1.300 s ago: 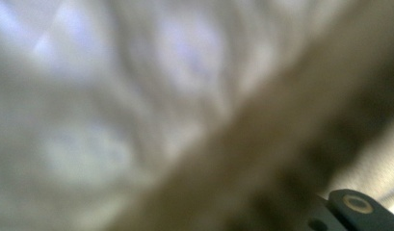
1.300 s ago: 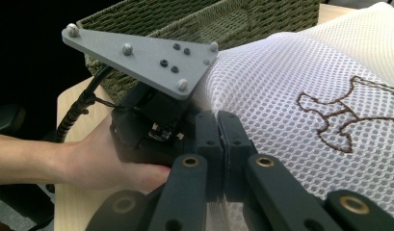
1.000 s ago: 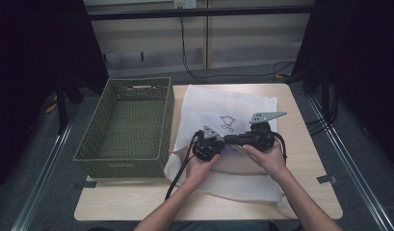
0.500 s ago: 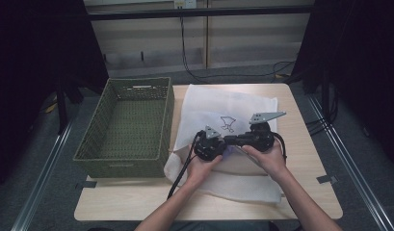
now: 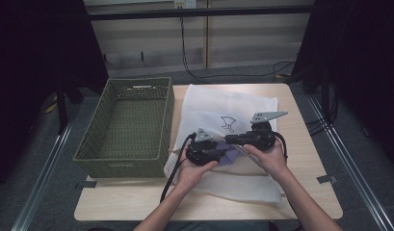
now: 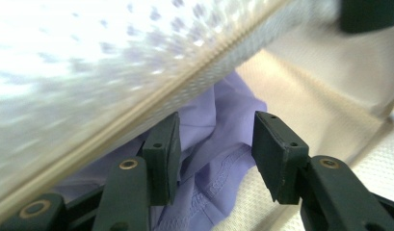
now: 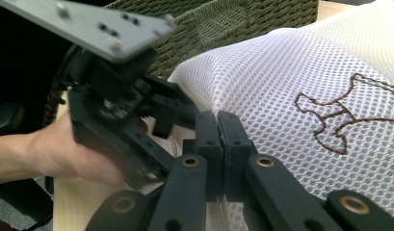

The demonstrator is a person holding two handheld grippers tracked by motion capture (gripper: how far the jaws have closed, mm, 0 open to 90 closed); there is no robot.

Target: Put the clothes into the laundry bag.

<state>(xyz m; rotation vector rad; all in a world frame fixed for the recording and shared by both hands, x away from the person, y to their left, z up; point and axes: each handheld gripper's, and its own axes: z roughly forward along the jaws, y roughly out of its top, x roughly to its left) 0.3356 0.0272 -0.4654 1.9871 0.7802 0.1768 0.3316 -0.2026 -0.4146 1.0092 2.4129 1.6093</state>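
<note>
A white mesh bag with a dark stitched emblem lies flat on the table. My right gripper is shut on the bag's near edge and holds it raised; it comes in from the right in the high view. Under the raised zipper edge lies a lavender cloth, also a purple patch in the high view. My left gripper is open, its jaws standing either side of a fold of that cloth, and it sits left of the opening.
A green woven basket stands to the left of the bag, close beside the left gripper. The wooden table has bare room to the right of the bag and along its near edge. Cables trail from both grippers.
Hardly anything has moved. The left gripper has shifted a little toward the near side at the bag's opening; the right gripper still holds the bag's edge in the same place.
</note>
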